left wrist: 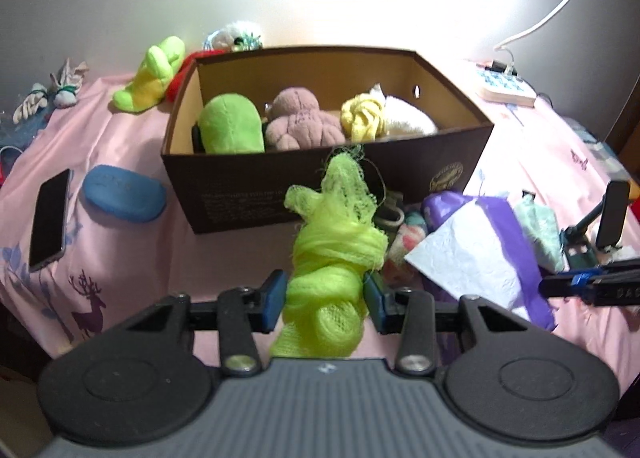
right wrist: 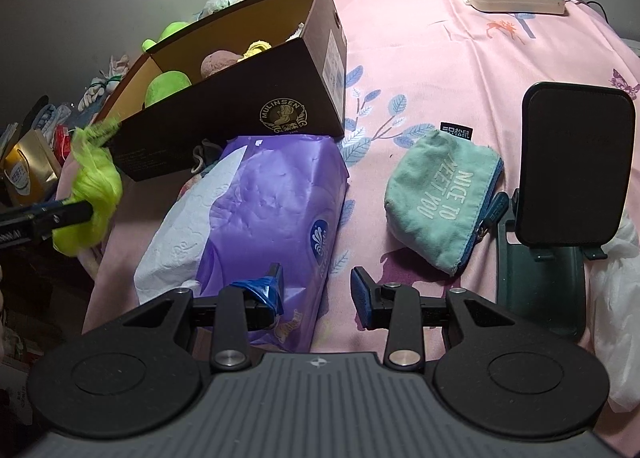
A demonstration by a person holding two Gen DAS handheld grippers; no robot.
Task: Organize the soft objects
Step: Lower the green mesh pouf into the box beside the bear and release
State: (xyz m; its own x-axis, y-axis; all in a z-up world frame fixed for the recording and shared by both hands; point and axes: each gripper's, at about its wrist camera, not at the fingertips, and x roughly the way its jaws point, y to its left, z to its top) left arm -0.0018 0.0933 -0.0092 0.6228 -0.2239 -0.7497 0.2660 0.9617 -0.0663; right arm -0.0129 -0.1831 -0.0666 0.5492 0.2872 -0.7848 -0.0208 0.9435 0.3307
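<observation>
The left gripper (left wrist: 325, 292) is clamped on a neon-green mesh bundle (left wrist: 334, 250), its blue-padded fingers (left wrist: 273, 294) pressing into the knotted middle while the frayed tail sticks out ahead of them toward the brown box (left wrist: 320, 193). The bundle hangs clear of the pink bedsheet (left wrist: 132, 254), just short of the box's near wall. To do this step well, I would carry the bundle up and over that wall before letting go, aiming for the gap in front of the toys already inside, and watch that the loose threads at the tail do not snag on the cardboard rim. Since the mesh squashes easily, the grip probably should stay firm until the bundle is fully above the opening. The right gripper (right wrist: 318, 290) hovers with its fingers apart and nothing between them, the purple tissue pack (right wrist: 272, 209) lying just under and ahead of its left finger and the teal pouch (right wrist: 440, 197) ahead to the right. Counting: one box; four soft things visible in it, a green plush (left wrist: 232, 123), a mauve plush (left wrist: 302, 123), a yellow knot (left wrist: 362, 117) and a white piece (left wrist: 408, 117); one bundle in hand; one pouch; one tissue pack; a yellow-green plush (left wrist: 154, 75) beyond the box on the left.
</observation>
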